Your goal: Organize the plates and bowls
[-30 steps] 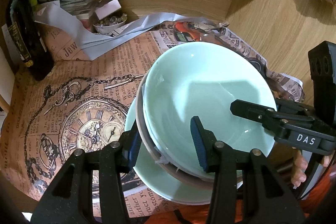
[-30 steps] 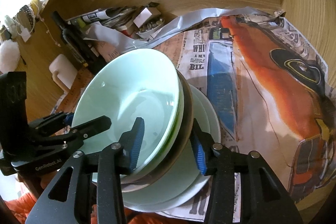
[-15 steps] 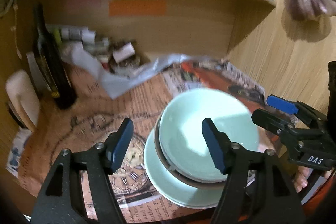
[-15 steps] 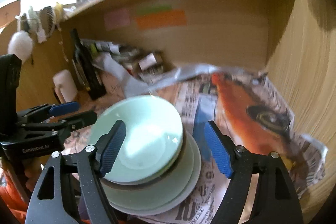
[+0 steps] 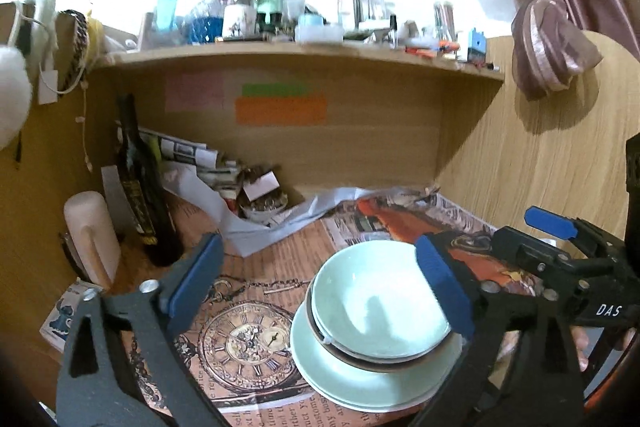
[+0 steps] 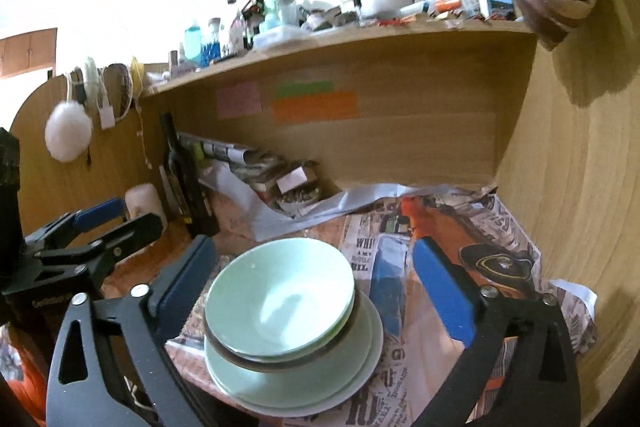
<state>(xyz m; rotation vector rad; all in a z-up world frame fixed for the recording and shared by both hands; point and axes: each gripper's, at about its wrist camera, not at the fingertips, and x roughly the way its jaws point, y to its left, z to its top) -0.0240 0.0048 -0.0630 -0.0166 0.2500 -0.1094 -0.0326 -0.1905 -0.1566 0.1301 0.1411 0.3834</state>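
Observation:
A stack of dishes stands on the newspaper-covered desk. On top is a pale green bowl (image 5: 380,301) (image 6: 280,297). It sits in a brown-rimmed bowl (image 5: 362,359) (image 6: 344,341), which rests on pale green plates (image 5: 336,383) (image 6: 280,393). My left gripper (image 5: 320,283) is open and empty, raised above and behind the stack; it also shows in the right wrist view (image 6: 120,215). My right gripper (image 6: 316,287) is open and empty, likewise raised off the stack; it also shows in the left wrist view (image 5: 524,227).
A dark wine bottle (image 5: 140,187) and a cream container (image 5: 92,235) stand at the left. Crumpled papers and a small bowl of bits (image 5: 264,205) lie at the back under a cluttered shelf (image 5: 296,55). A wooden wall (image 6: 580,187) closes the right side.
Both grippers opened, let go of the stacked bowls and pulled up and back from the stack. The stack stays on the newspaper.

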